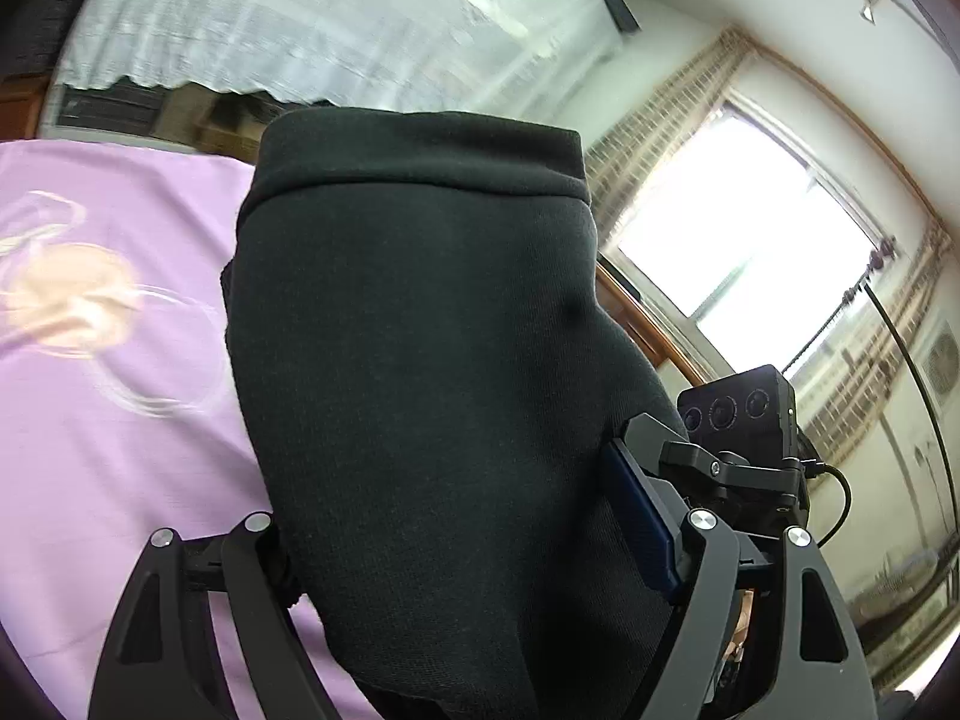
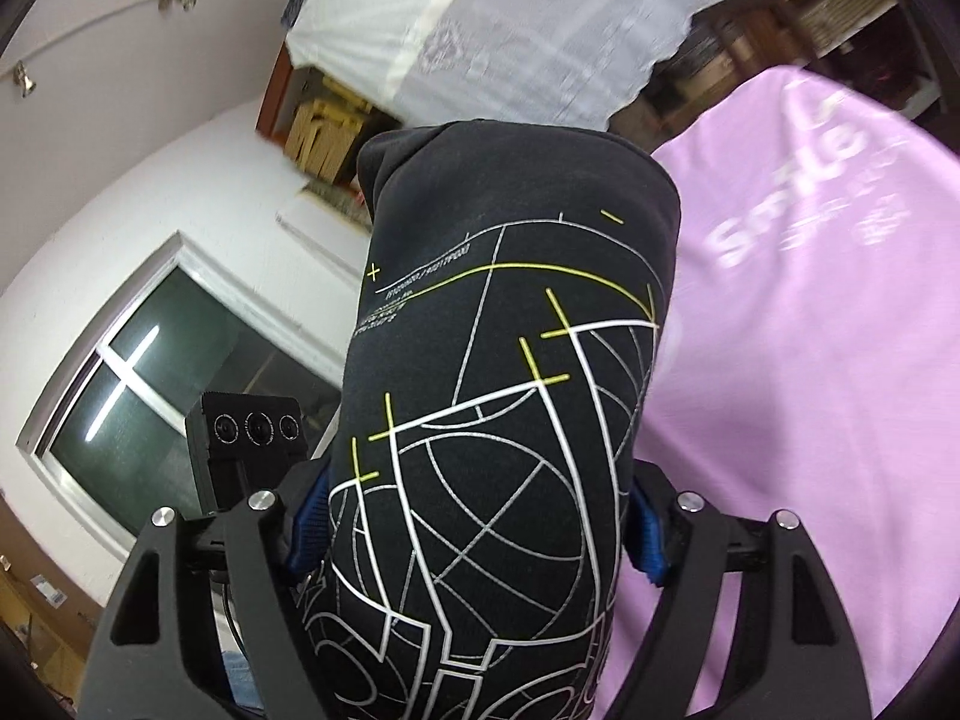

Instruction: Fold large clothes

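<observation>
Above a lilac sheet (image 1: 90,420) spread as the work surface, dark garment (image 1: 420,360) lifted clear, thick bundled portions clamped in both tools: plain hemmed cloth in left gripper (image 1: 468,546), white and yellow line print (image 2: 510,420) in right gripper (image 2: 480,528). Judged mid-task: some gathering done, laying flat and final folds left. Around: white lace curtain (image 1: 300,18), bright window (image 1: 750,240), darker window (image 2: 150,390), wooden shelves (image 2: 324,132).
</observation>
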